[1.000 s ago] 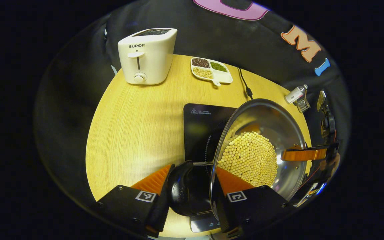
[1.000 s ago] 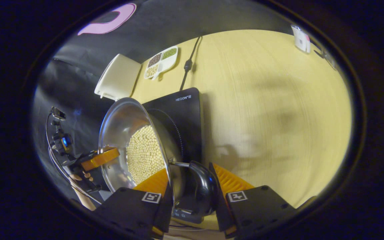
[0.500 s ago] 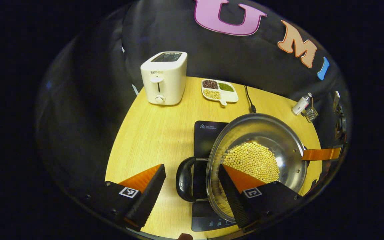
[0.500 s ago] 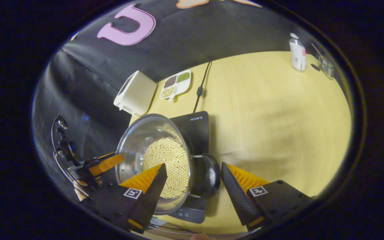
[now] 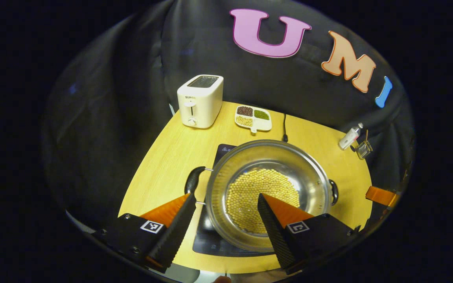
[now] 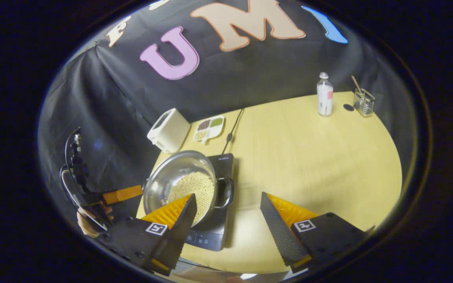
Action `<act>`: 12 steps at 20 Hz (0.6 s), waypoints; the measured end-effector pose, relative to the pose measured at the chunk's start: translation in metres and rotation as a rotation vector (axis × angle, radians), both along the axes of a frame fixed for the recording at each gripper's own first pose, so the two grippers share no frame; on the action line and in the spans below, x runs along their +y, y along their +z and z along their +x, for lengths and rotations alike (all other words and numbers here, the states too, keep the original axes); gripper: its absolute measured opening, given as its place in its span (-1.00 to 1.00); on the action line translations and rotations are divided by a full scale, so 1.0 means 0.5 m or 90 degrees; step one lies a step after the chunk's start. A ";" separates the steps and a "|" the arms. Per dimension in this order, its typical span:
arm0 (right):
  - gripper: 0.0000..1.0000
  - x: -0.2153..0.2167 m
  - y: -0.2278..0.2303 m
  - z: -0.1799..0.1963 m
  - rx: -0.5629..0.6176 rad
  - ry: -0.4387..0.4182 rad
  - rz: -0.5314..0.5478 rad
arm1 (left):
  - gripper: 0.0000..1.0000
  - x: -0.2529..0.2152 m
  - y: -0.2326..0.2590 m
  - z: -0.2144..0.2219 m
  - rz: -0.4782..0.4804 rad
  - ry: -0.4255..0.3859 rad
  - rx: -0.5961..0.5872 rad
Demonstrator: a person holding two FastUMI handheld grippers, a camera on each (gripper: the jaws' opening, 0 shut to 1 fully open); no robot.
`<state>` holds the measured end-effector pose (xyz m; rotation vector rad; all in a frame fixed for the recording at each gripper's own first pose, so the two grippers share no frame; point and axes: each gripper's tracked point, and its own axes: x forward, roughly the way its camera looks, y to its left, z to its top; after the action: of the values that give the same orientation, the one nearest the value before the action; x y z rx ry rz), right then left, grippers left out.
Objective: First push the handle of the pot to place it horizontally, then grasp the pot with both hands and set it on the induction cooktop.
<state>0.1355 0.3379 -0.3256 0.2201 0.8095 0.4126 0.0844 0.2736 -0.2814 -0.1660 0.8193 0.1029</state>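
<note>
My left tongs and right tongs gape apart, gripping nothing. The pot of soybeans sits on the induction cooktop, mid yellow wooden worktop; toaster beyond it, by the black cloth wall.

L tongs: fingers spread wide, nothing between them, nothing touched; cam looks down from above, tongs raised clear. R tongs: also spread wide, gap bare, raised & tilted down. In right gripper view, the L tongs show again far off at the left edge, one finger pointing inward, w/ a hand gripping the body below it. In left gripper view, a finger of the R tongs pokes in at the right edge.
</note>
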 end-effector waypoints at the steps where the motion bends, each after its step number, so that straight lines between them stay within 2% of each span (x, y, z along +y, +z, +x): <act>1: 0.99 -0.023 0.023 -0.009 -0.021 0.002 -0.004 | 0.96 -0.027 0.020 -0.011 0.003 -0.001 -0.014; 3: 0.99 -0.076 0.077 -0.020 -0.076 0.008 -0.025 | 0.94 -0.081 0.052 -0.029 0.011 -0.004 -0.036; 4: 0.83 -0.110 0.112 -0.026 -0.112 0.011 -0.038 | 0.94 -0.111 0.079 -0.037 0.016 -0.005 -0.053; 5: 0.83 -0.138 0.147 -0.027 -0.145 0.012 -0.046 | 0.95 -0.142 0.108 -0.044 0.017 -0.006 -0.073; 6: 0.99 -0.164 0.183 -0.035 -0.176 0.013 -0.050 | 0.94 -0.177 0.139 -0.049 0.015 -0.010 -0.097; 7: 0.99 -0.194 0.219 -0.036 -0.206 0.011 -0.054 | 0.95 -0.214 0.170 -0.051 0.012 -0.013 -0.124; 8: 0.84 -0.226 0.254 -0.042 -0.237 0.008 -0.059 | 0.94 -0.250 0.202 -0.052 0.009 -0.017 -0.151; 12: 0.84 -0.341 0.407 -0.056 -0.345 -0.007 -0.068 | 0.94 -0.363 0.349 -0.066 0.032 -0.021 -0.286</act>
<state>0.1077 0.1673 -0.1222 0.0077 0.2955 0.3928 0.0513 0.0923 -0.1069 -0.1214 0.3709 0.0526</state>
